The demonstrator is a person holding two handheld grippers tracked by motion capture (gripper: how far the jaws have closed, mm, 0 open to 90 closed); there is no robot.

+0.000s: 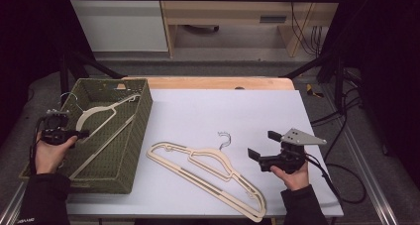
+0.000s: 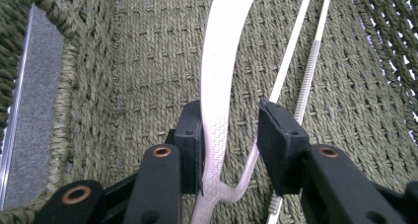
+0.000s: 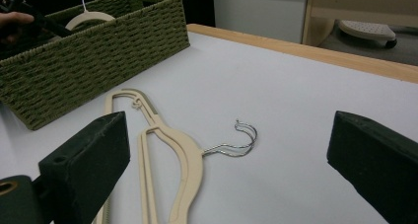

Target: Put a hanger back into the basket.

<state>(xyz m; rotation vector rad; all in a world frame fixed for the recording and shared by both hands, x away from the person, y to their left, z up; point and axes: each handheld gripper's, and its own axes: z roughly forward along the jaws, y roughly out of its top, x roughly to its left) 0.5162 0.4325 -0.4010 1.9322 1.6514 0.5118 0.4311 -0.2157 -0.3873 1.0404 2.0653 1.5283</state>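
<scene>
Left tongs (image 2: 230,150) stand apart around the basket's hanger (image 2: 219,86); right tongs (image 3: 224,169) gape wide, empty.

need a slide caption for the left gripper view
Left gripper with open jaws astride the shoulder of a cream hanger lying in the green woven basket.

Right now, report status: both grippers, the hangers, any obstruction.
Left gripper open around hanger in basket, one pad touching. Right gripper open, empty, beside hangers on table. Woven basket wall stands between them.
</scene>
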